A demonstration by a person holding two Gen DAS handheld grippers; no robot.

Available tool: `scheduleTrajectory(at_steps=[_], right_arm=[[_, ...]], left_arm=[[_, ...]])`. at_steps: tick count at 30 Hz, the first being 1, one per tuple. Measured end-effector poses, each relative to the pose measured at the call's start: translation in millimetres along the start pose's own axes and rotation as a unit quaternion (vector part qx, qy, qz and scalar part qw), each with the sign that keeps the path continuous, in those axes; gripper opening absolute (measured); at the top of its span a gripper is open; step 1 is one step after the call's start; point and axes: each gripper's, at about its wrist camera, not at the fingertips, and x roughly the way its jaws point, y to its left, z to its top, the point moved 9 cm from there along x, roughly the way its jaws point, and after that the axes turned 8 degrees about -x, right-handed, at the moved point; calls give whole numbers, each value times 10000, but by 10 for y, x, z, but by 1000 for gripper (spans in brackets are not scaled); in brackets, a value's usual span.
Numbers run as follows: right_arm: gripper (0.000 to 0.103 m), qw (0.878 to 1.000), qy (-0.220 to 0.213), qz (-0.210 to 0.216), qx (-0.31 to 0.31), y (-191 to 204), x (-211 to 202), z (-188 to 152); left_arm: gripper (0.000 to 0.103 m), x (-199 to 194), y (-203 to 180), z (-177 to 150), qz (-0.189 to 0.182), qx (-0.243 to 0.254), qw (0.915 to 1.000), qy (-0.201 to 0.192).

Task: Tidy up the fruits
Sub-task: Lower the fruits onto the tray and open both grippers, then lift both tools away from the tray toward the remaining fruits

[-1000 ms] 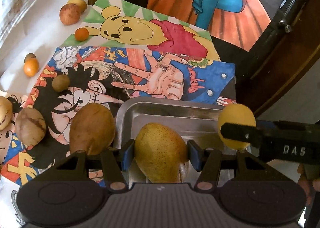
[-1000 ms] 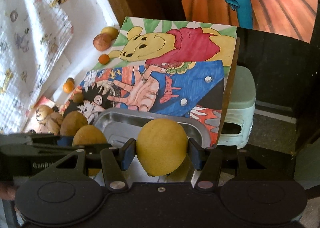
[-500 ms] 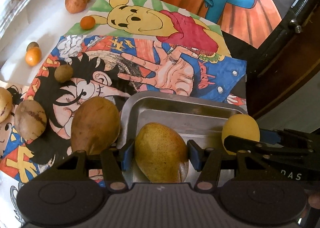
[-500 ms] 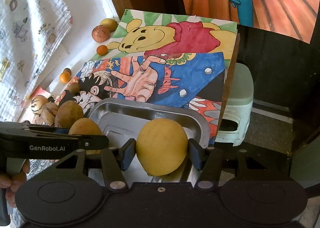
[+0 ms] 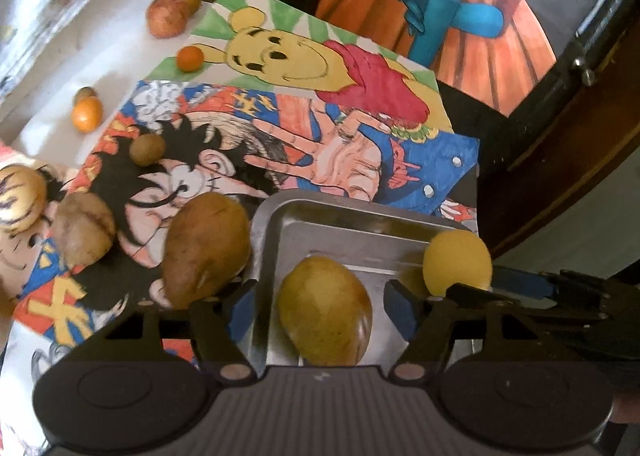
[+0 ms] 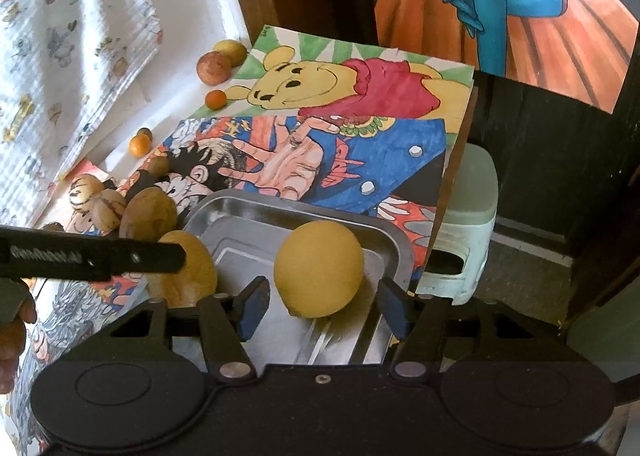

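A metal tray (image 5: 352, 215) (image 6: 256, 203) sits at the near edge of the cartoon-covered table. A yellow mango (image 5: 326, 312) (image 6: 188, 276) lies in the tray between the spread fingers of my left gripper (image 5: 320, 306), which is open. A round yellow fruit (image 6: 318, 268) (image 5: 458, 262) rests in the tray between the spread fingers of my right gripper (image 6: 320, 306), also open. Gaps show between pads and fruit on both sides.
A brown mango (image 5: 206, 246) lies just left of the tray. Several more fruits lie further left and back: brown ones (image 5: 84, 230), a small kiwi-like one (image 5: 146, 149), oranges (image 5: 86, 113), an apple (image 5: 166, 15). A green stool (image 6: 468, 223) stands beyond the table's right edge.
Both grippers have opened: the left let go of the yellow mango and the right let go of the round yellow fruit, both now lying in the tray.
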Motion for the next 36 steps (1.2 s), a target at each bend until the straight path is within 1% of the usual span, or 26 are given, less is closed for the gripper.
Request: scheduleTrajectory(at_steps=[2,3,4,5,7,8,10,12,16,19,23,26,31,36], right_arm=[[70,9999,-107,-7,14,54,-85,-10],[76,9998,-188,-14,26,90,-139,-16],[81,9996,-265,-11,35,124,-184,-22],[83,9994,-347,1,43,165,-232,-31],[88,9986,-526,19,72,254,-336,-55],[90,9981,-612,4,85,298,-384,-65],[98,9965,-826,-65,128,375,-495,-89],[100,9947,-997,-132,194,434,-592,-122],[102,9919,-1215,-233,286,540,-766,-209],[102,9910,-1269,-273,312,616,-866,-289],[102,9909,-1263,-309,359,754,-1018,-424],[102,9902,-1280,-353,436,898,-1130,-544],[102,9886,-1250,-578,606,1162,-1253,-748],[102,9845,-1144,-859,1013,1458,-1382,-1010]], left_arm=[[82,-112,46,-7,-6,-109,9998,-157],[85,-166,66,-8,-20,-154,9996,-248],[89,-224,87,-13,-38,-191,9992,-343],[95,-283,109,-21,-53,-223,9988,-433],[101,-389,163,-45,-60,-269,9979,-589],[101,-452,198,-65,-39,-277,9972,-697],[102,-547,253,-108,-5,-241,9960,-860],[102,-637,305,-165,34,-192,9947,-1005],[102,-816,400,-309,135,-40,9922,-1242],[102,-961,479,-422,229,42,9901,-1385],[102,-1146,608,-573,312,16,9885,-1477],[102,-1284,688,-705,344,97,9888,-1447],[102,-1472,819,-904,330,428,9896,-1333],[102,-1609,1011,-1094,167,723,9907,-1137]])
